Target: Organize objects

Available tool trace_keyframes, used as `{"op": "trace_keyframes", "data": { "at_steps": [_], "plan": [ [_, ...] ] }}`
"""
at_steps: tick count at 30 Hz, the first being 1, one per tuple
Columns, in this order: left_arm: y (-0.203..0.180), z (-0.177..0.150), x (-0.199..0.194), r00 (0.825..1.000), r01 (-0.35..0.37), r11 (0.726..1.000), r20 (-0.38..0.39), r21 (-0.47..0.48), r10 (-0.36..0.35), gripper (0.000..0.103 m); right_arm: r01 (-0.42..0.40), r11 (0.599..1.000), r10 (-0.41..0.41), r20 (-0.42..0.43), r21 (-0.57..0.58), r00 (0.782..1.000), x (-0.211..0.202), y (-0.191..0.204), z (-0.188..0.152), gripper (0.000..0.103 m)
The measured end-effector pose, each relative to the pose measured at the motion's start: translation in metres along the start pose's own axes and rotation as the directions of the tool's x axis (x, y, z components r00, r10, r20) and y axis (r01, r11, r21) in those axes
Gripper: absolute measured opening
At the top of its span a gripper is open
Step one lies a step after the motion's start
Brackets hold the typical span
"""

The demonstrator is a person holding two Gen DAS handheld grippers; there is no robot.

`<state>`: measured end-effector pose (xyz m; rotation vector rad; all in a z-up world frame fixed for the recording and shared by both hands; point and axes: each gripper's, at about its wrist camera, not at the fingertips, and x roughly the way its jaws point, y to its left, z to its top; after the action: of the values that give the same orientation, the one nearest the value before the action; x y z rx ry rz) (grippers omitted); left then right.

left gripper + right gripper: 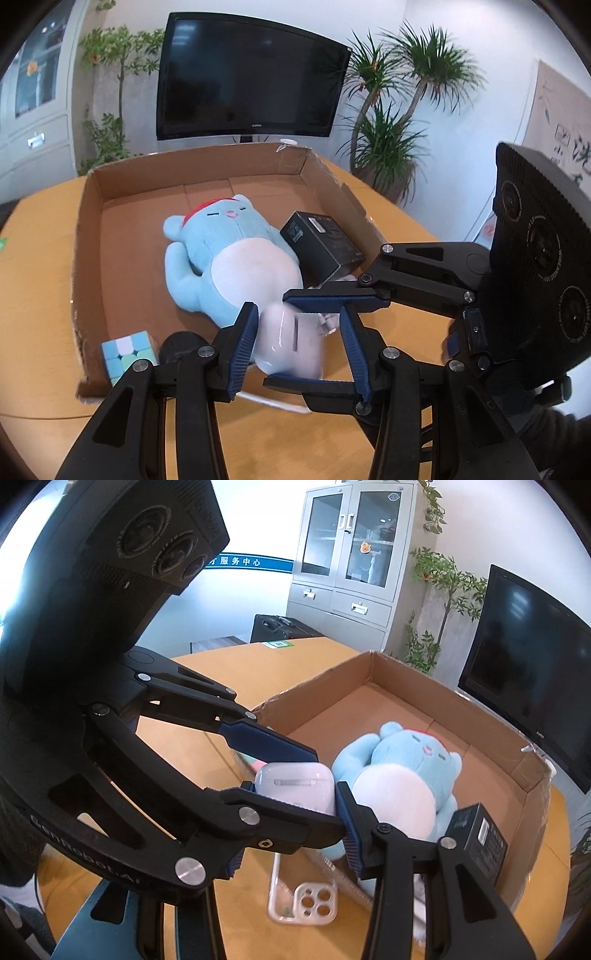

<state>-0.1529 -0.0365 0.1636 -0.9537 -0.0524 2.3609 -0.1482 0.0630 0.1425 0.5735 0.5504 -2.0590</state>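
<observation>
**Setting: office meeting room**

You are working in an office: note the grey glass-door filing cabinet [345, 568], wall-mounted black screen [251, 75], blue service-centre wall sign [251, 562], potted plants [399, 107] and a long wooden table [37, 266].

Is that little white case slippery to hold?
Probably a bit: the case looks glossy and rounded, so it might slide. It seems stiff: no dent shows where the left gripper and right gripper both squeeze it. It's likely light, being so small.
</observation>
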Motion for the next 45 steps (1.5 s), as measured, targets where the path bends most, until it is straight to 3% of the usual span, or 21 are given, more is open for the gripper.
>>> {"op": "trace_keyframes", "data": {
  "at_steps": [3, 7, 11, 12, 14, 16, 19, 21, 22, 24, 26, 29, 31, 32, 33, 39, 45],
  "plan": [
    [0.011, 0.004, 0.003, 1.000, 0.028, 0.999, 0.004, -0.028, -0.028, 0.043, -0.018, 1.000, 0.017, 0.015, 0.018, 1.000, 0.007, -0.007, 0.004, 0.041],
    [0.021, 0.005, 0.009, 1.000, 0.001, 1.000, 0.002, -0.029, -0.001, 0.043, -0.035, 0.999, 0.034, 0.011, 0.038, 0.999, 0.022, -0.012, 0.006, 0.042],
    [0.033, -0.001, 0.023, 0.999, 0.028, 0.998, -0.039, -0.059, -0.030, 0.045, -0.071, 0.995, 0.072, -0.014, 0.074, 0.997, 0.033, -0.018, 0.000, 0.042],
    [0.034, -0.002, 0.026, 0.999, 0.021, 0.998, -0.049, -0.059, -0.024, 0.048, -0.094, 0.992, 0.096, -0.023, 0.087, 0.995, 0.036, -0.020, -0.003, 0.044],
    [0.035, -0.004, 0.029, 0.998, -0.020, 0.998, -0.062, -0.059, 0.016, 0.058, -0.155, 0.983, 0.161, -0.059, 0.101, 0.985, 0.041, -0.020, -0.007, 0.079],
    [0.036, -0.003, 0.028, 0.998, -0.042, 0.996, -0.042, -0.078, 0.039, 0.078, -0.139, 0.987, 0.144, -0.066, 0.081, 0.987, 0.040, -0.014, -0.009, 0.082],
    [0.042, -0.009, 0.013, 0.997, -0.072, 0.986, 0.030, -0.149, 0.077, 0.098, -0.175, 0.980, 0.184, -0.097, 0.093, 0.978, 0.037, 0.000, -0.022, 0.084],
    [0.045, -0.029, 0.000, 0.987, -0.139, 0.971, 0.049, -0.194, 0.151, 0.102, -0.204, 0.971, 0.222, -0.157, 0.126, 0.962, 0.039, 0.011, -0.047, 0.085],
    [0.046, -0.043, -0.005, 0.983, -0.168, 0.965, 0.043, -0.203, 0.180, 0.102, -0.217, 0.966, 0.242, -0.195, 0.142, 0.951, 0.040, 0.017, -0.061, 0.084],
    [0.044, -0.078, -0.010, 0.977, -0.212, 0.958, -0.017, -0.194, 0.213, 0.102, -0.297, 0.940, 0.332, -0.266, 0.166, 0.905, 0.039, 0.039, -0.096, 0.084],
    [0.040, -0.111, -0.011, 0.970, -0.244, 0.949, -0.073, -0.202, 0.234, 0.102, -0.334, 0.930, 0.365, -0.271, 0.153, 0.891, 0.033, 0.063, -0.119, 0.084],
    [0.030, -0.153, -0.007, 0.963, -0.254, 0.940, -0.149, -0.226, 0.224, 0.102, -0.278, 0.960, 0.275, -0.263, 0.026, 0.925, 0.030, 0.095, -0.132, 0.079],
    [0.019, -0.173, -0.002, 0.954, -0.268, 0.938, -0.195, -0.219, 0.227, 0.102, -0.247, 0.969, 0.232, -0.264, -0.022, 0.936, 0.031, 0.104, -0.135, 0.060],
    [0.012, -0.179, 0.001, 0.950, -0.274, 0.940, -0.207, -0.204, 0.232, 0.102, -0.252, 0.968, 0.241, -0.263, -0.008, 0.934, 0.031, 0.104, -0.134, 0.044],
    [0.003, -0.186, 0.005, 0.944, -0.286, 0.942, -0.222, -0.174, 0.246, 0.102, -0.243, 0.970, 0.234, -0.263, 0.000, 0.936, 0.030, 0.102, -0.133, 0.041],
    [-0.030, -0.195, 0.023, 0.930, -0.310, 0.948, -0.229, -0.075, 0.286, 0.101, -0.204, 0.977, 0.211, -0.270, 0.053, 0.940, 0.024, 0.093, -0.138, 0.041],
    [-0.037, -0.191, 0.028, 0.948, -0.221, 0.974, -0.247, -0.058, 0.200, 0.064, -0.161, 0.987, 0.162, -0.267, 0.024, 0.950, 0.016, 0.100, -0.139, 0.041]
  ]
}}
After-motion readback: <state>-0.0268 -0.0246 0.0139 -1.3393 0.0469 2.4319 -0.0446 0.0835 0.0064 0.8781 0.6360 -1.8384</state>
